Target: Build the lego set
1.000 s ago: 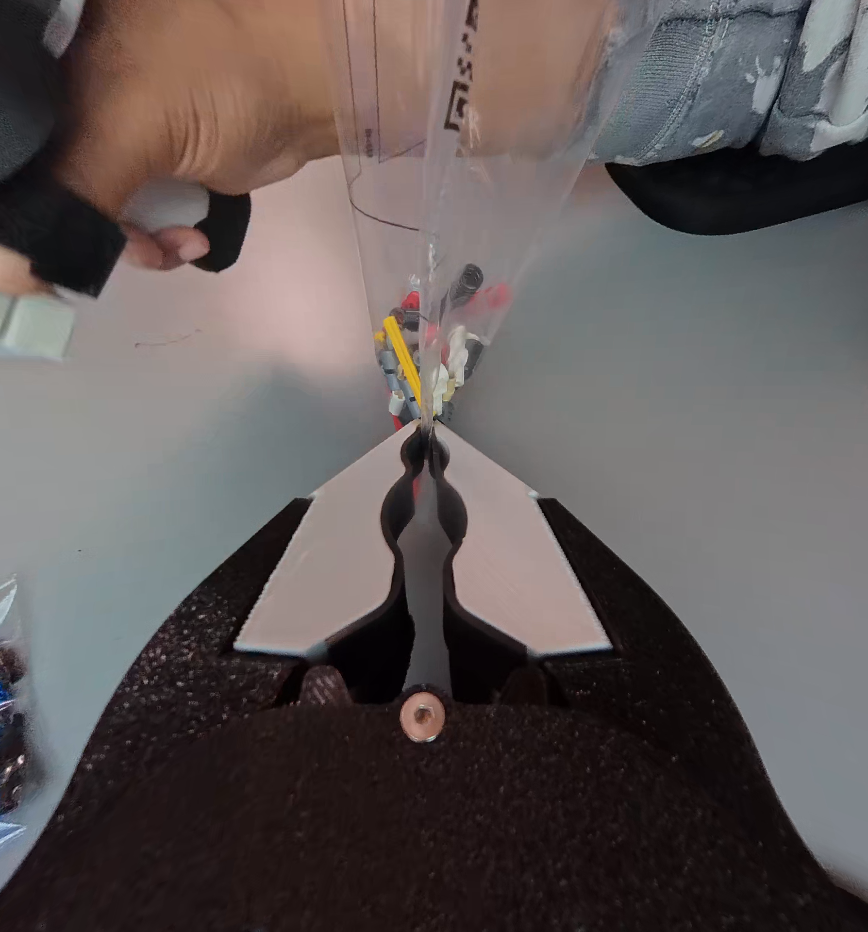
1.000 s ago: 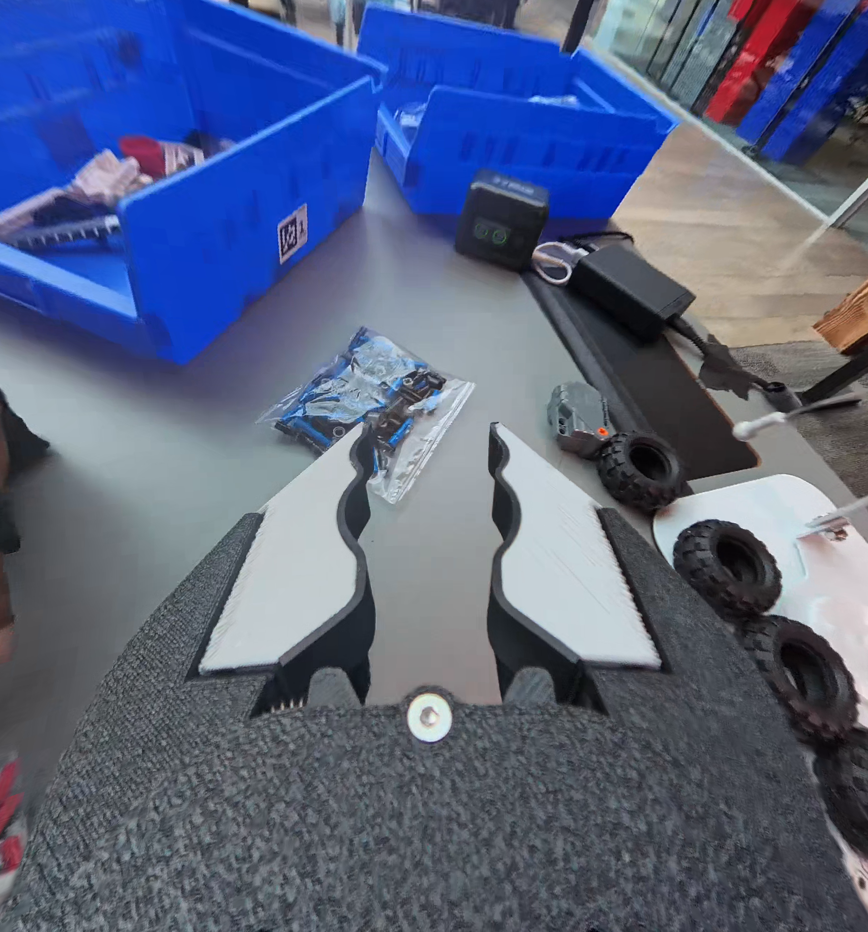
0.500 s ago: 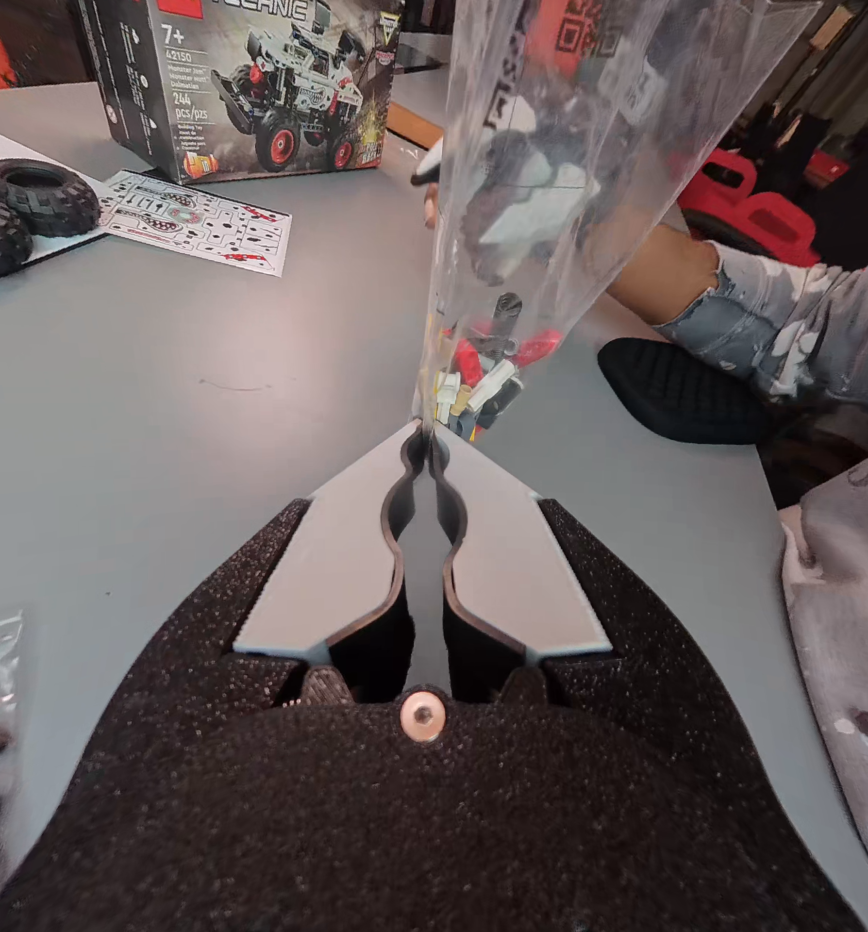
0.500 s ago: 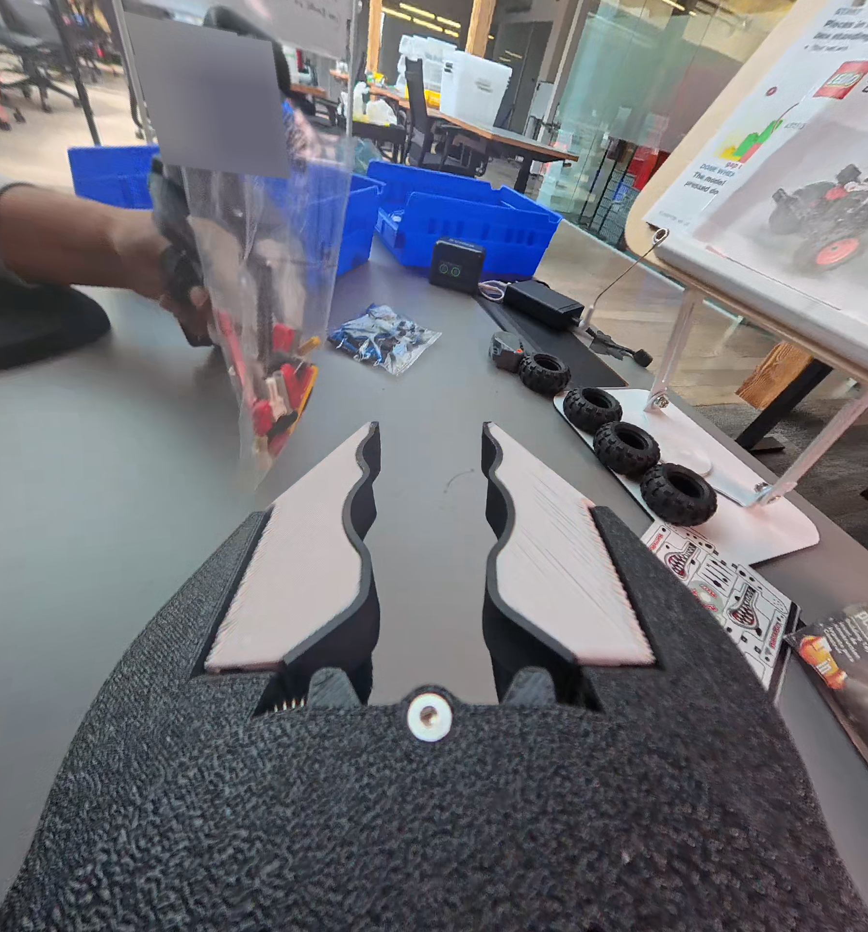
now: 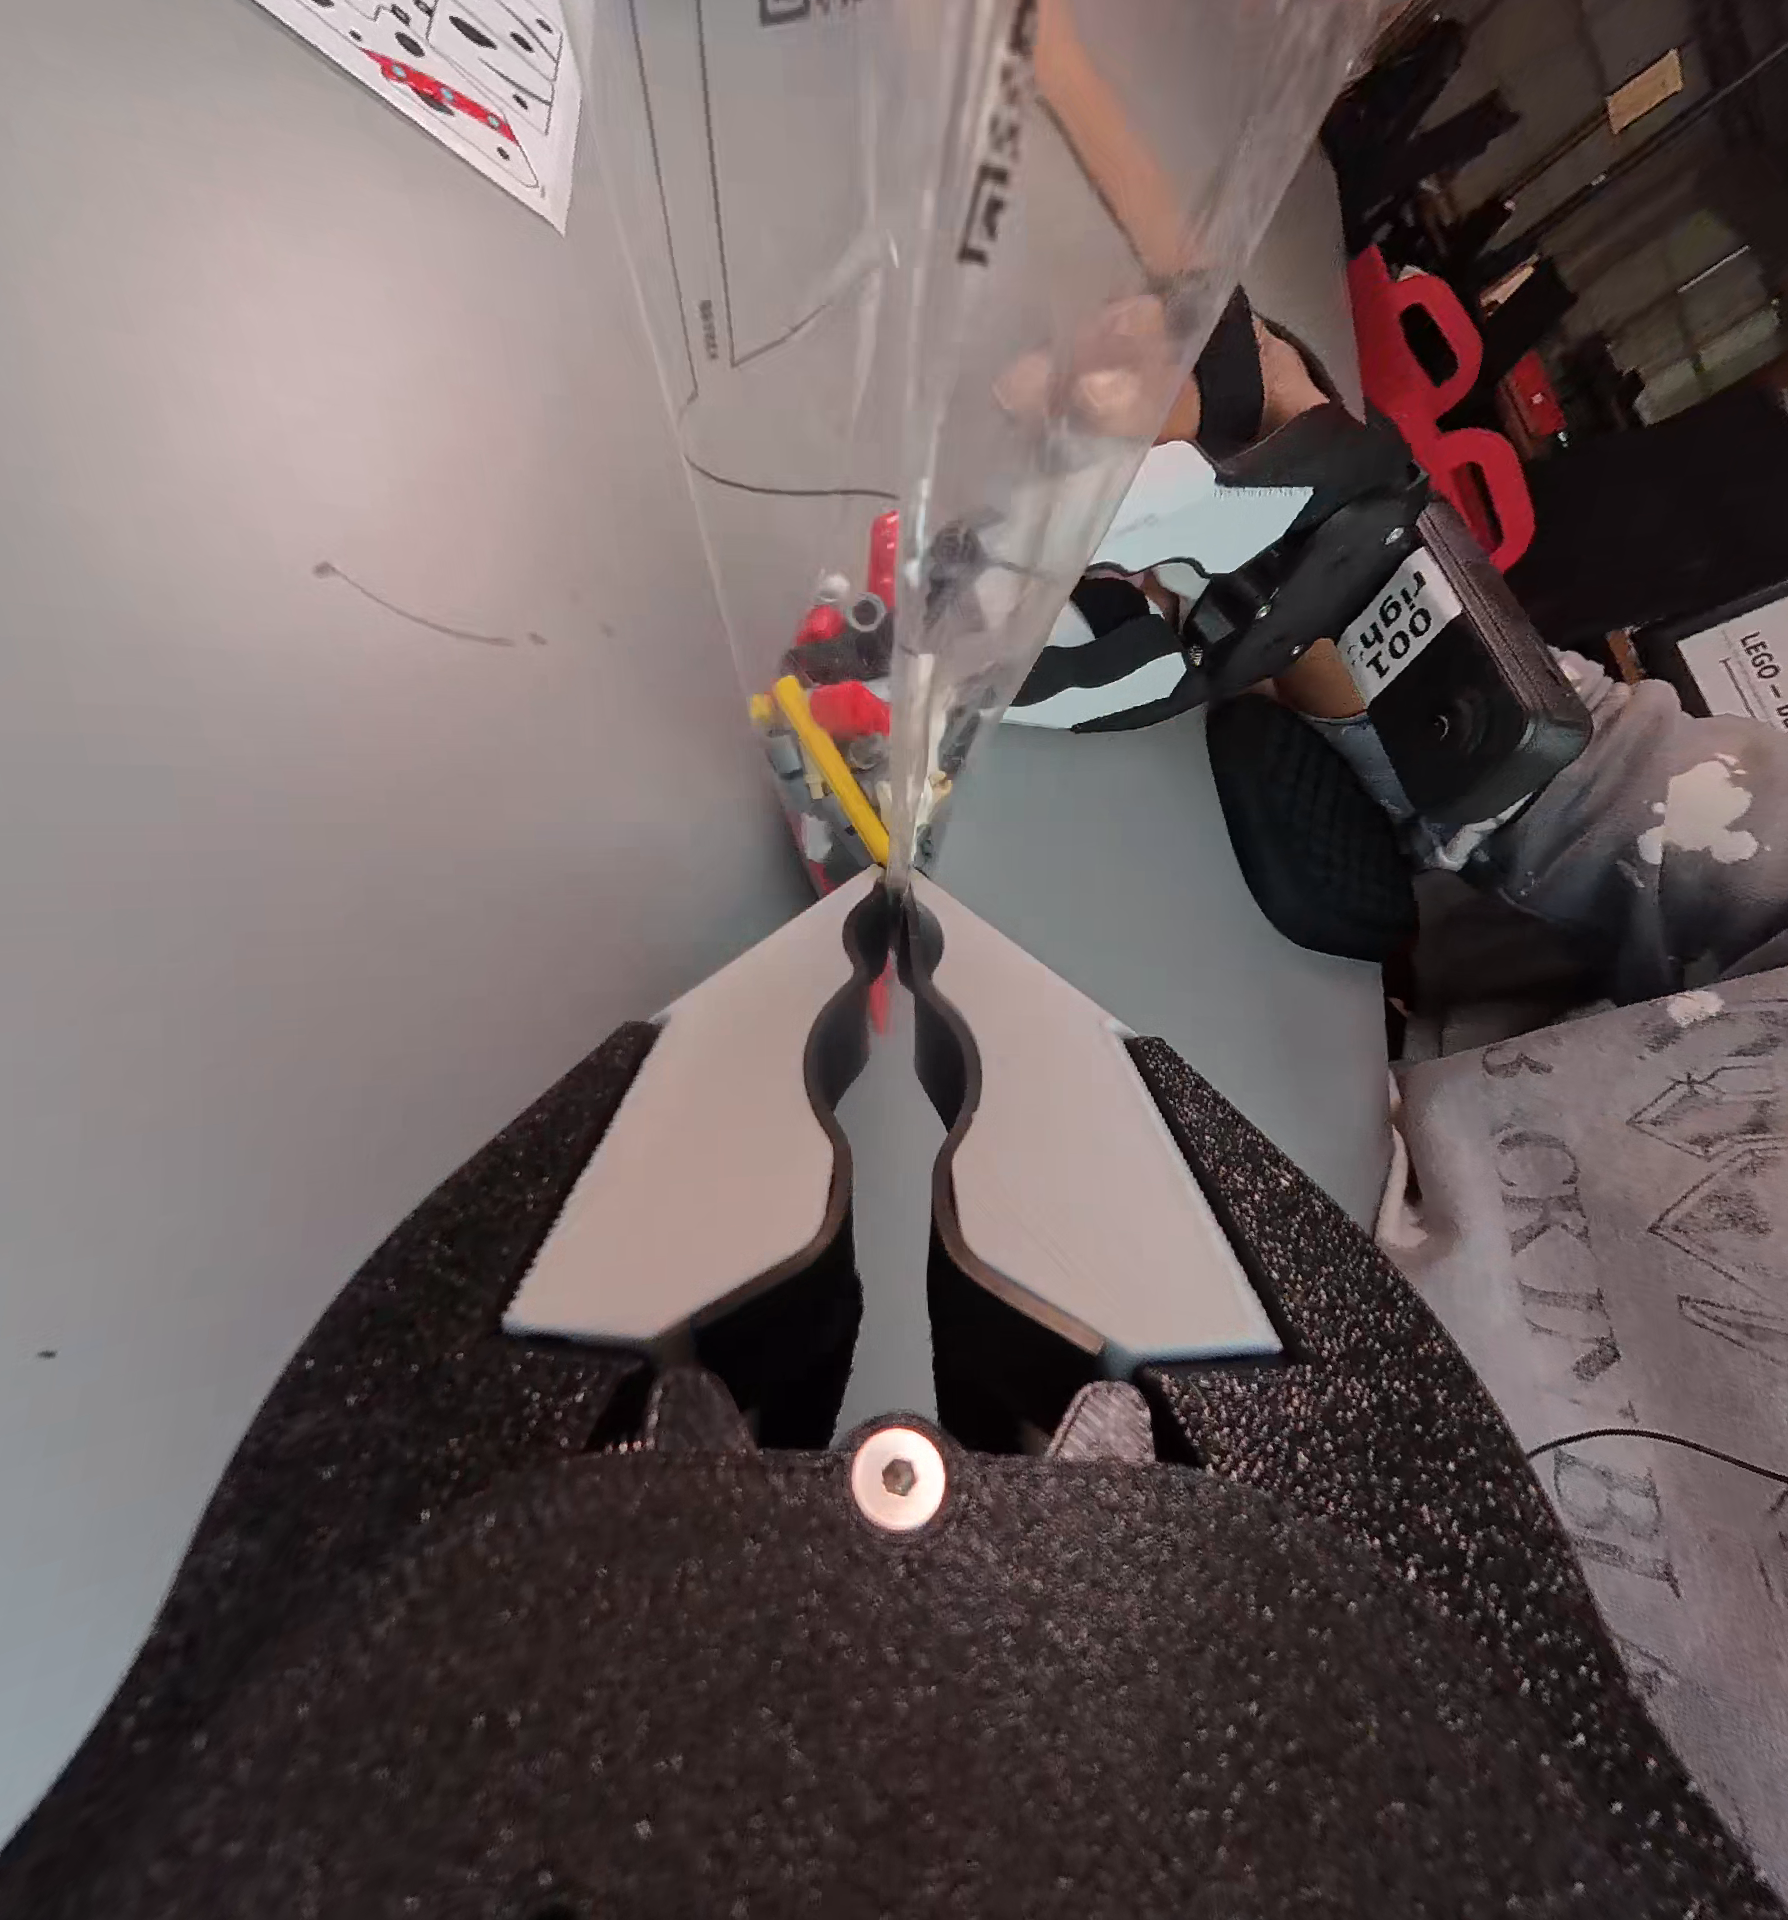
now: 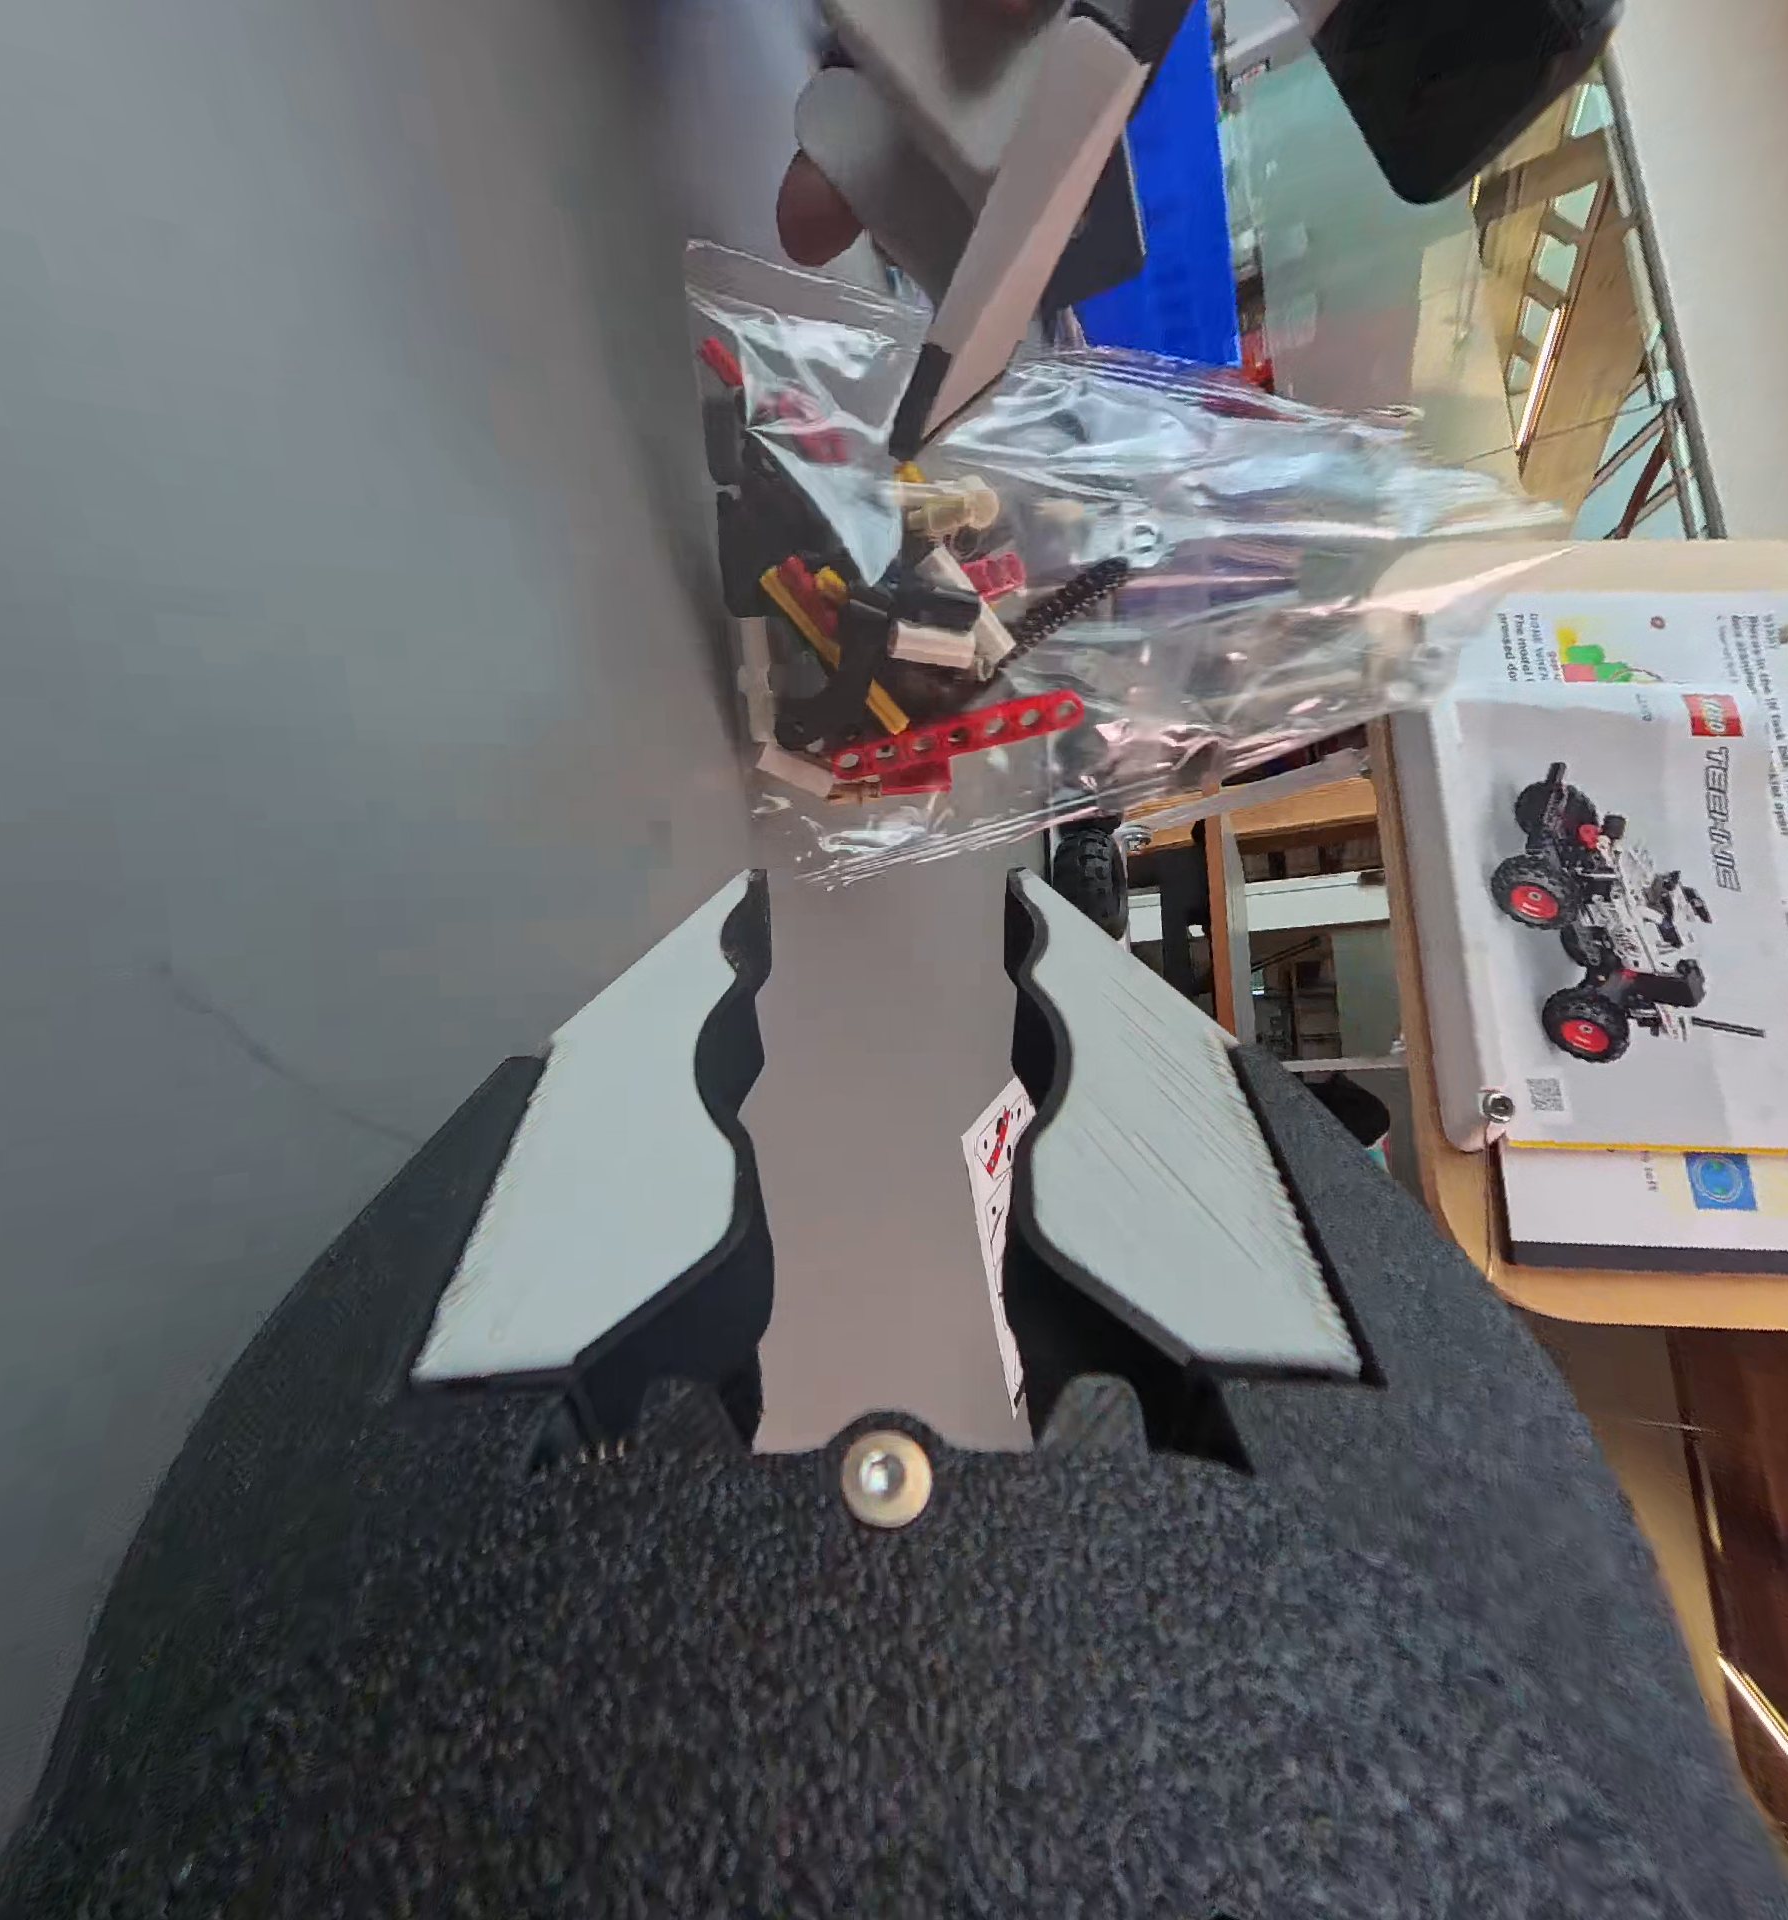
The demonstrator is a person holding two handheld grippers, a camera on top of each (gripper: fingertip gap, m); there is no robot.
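Bag of pieces [image 5: 900, 436] pinched in left hand-held gripper [image 5: 892, 896] tips.

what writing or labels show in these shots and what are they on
I don't quote writing; these carry it:
Clear bag: black printed code.
White sticker on black camera: short label.
Instruction sheet on wooden stand: logo, small print.
Framed sign, far right: cut-off print.
Grey shirt: large faded letters.
Sticker sheet: drawings only.
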